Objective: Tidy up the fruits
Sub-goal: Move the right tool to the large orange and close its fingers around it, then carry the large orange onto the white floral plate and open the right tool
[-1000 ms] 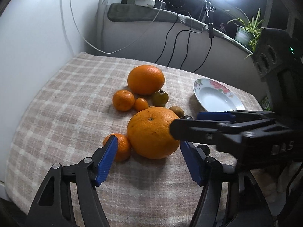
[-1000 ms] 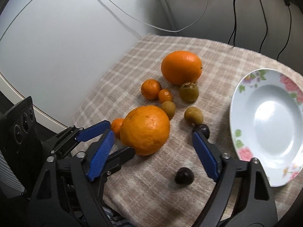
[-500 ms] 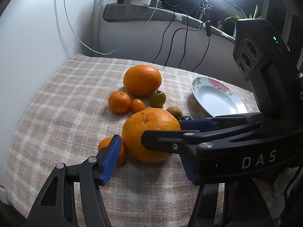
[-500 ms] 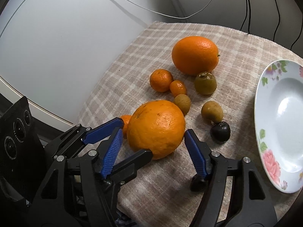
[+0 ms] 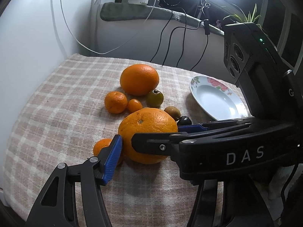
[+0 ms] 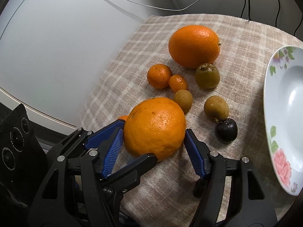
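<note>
Orange, pebbled rind marks the large orange (image 6: pixel 154 127), lying on the checked cloth (image 6: pixel 236 60) of the counter, near its front edge, well apart from the floral plate (image 6: pixel 272 87). It is bracketed by the right gripper (image 6: pixel 151 145), whose blue fingers (image 6: pixel 195 151) are spread wide, touching or nearly touching its flanks; a closed grip is not shown. It is judged heavy, firm and liable to roll, best taken across its widest girth. The left gripper (image 5: pixel 149 151) is open beside the same fruit, its right finger hidden. A small mandarin (image 5: pixel 102 147) behind it is shown mainly in the left view; a longan (image 6: pixel 183 99) and dark plum (image 6: pixel 227 130) are seen clearly in the right.
</note>
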Tool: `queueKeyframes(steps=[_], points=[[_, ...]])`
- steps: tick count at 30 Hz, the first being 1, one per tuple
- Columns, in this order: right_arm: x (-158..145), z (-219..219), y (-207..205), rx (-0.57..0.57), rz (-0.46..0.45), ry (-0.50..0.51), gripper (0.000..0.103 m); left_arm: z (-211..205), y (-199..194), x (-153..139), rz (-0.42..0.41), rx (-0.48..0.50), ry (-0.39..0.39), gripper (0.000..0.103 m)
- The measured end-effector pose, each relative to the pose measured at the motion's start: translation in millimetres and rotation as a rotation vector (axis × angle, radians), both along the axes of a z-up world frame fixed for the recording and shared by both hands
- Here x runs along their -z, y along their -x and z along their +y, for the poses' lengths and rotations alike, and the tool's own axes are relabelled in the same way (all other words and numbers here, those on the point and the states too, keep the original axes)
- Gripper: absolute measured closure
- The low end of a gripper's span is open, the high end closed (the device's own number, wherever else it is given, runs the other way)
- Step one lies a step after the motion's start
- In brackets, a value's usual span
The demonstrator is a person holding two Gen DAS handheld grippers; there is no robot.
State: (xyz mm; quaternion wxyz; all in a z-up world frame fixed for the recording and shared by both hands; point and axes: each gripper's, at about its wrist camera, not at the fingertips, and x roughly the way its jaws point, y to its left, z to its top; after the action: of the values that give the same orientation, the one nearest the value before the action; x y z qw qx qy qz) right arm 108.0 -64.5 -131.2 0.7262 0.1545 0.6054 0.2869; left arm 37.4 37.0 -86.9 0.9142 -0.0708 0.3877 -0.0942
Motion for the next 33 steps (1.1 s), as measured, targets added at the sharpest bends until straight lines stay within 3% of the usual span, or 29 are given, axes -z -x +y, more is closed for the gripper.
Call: queueKeyframes(steps=[19,33], points=[[-26.6,-30.1,8.2,0.052,-0.034,-0.044,0.036,-20.5,4.1,-24.4,-0.059,0.034,-0.028,0.045],[-51.3,-88.1,23.3,0.146,-0.073,-0.029,0.036,-71.5,-3.7,-43.0,-0.105,0.132,-0.033,0.045]])
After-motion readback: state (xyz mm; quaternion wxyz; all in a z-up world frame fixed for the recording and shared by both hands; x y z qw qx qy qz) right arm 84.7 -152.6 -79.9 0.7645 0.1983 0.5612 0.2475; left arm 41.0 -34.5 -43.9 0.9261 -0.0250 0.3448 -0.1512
